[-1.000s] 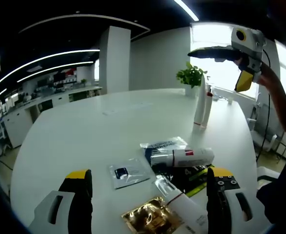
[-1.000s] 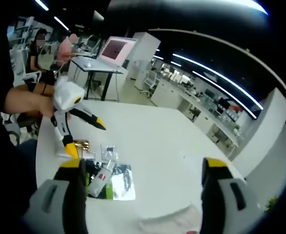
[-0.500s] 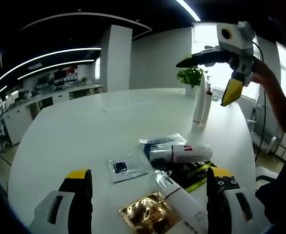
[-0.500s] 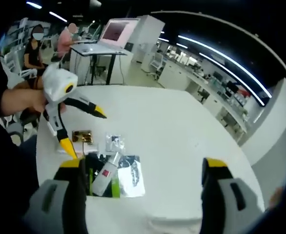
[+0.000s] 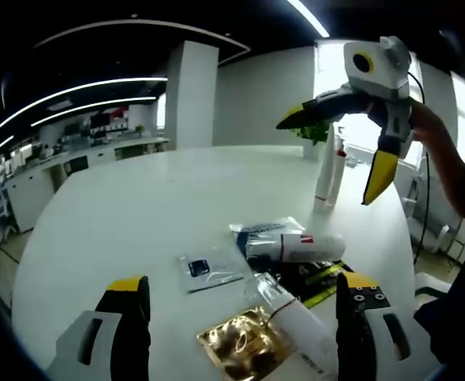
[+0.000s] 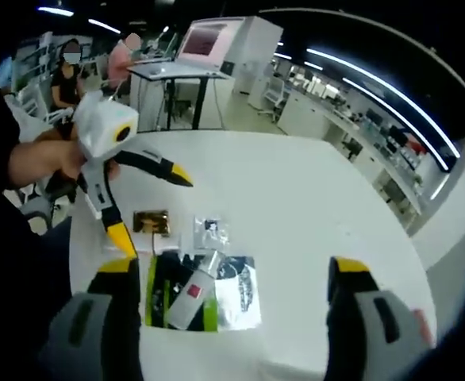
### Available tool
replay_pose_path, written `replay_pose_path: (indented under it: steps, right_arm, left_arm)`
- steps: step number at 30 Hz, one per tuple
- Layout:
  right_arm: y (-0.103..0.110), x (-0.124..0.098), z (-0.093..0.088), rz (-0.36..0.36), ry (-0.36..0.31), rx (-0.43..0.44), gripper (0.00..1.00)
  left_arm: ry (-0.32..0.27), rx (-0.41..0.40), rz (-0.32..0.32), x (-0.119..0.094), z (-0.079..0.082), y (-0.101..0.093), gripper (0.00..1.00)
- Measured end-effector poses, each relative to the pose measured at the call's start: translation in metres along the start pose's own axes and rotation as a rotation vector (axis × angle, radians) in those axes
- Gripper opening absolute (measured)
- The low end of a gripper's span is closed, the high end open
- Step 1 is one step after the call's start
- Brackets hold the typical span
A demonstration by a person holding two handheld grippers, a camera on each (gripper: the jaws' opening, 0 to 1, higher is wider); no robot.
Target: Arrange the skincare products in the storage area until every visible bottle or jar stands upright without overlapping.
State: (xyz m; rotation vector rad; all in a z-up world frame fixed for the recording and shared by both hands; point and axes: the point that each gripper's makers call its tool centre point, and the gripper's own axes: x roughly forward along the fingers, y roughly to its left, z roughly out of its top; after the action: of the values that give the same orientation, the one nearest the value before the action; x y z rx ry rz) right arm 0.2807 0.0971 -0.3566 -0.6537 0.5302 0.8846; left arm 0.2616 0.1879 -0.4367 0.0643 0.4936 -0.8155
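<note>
Jaws of the left gripper (image 5: 244, 325) stand wide apart at the lower frame, holding nothing. Jaws of the right gripper (image 6: 228, 317) are likewise spread and unloaded. On the glossy white counter (image 5: 137, 206), lower centre, lie a white tube (image 5: 296, 248) on its side, a gold foil sachet (image 5: 236, 347) and a clear sachet (image 5: 207, 268). Two slim white bottles (image 5: 328, 171) stand upright at upper right.
</note>
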Motion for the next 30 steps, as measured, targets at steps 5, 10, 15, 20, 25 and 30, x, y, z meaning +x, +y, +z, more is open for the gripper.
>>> replay_pose_path:
  steps: [5,10,15,20,25,30]
  right_arm:
    - [0.005,0.008,0.0,0.021,0.0,0.019,0.97]
    - [0.007,0.014,-0.002,0.03,0.001,0.029,0.94]
    - [0.006,0.017,-0.004,0.031,0.005,0.048,0.9]
    - [0.007,0.026,-0.011,0.038,0.021,0.081,0.81]
    - [0.01,0.036,-0.015,0.06,0.006,0.137,0.75]
    - [0.012,0.044,-0.02,0.072,0.016,0.169,0.66]
  left_arm:
    - [0.001,-0.003,-0.001,-0.001,-0.002,0.0,1.0]
    - [0.0,-0.005,-0.002,-0.003,-0.004,-0.001,1.0]
    - [-0.003,-0.013,-0.004,-0.004,-0.004,-0.002,1.0]
    - [-0.001,-0.011,-0.009,-0.004,-0.006,-0.004,1.0]
    - [0.004,-0.014,-0.003,-0.006,-0.008,-0.001,1.0]
    - [0.0,-0.015,-0.003,-0.007,-0.008,0.0,1.0]
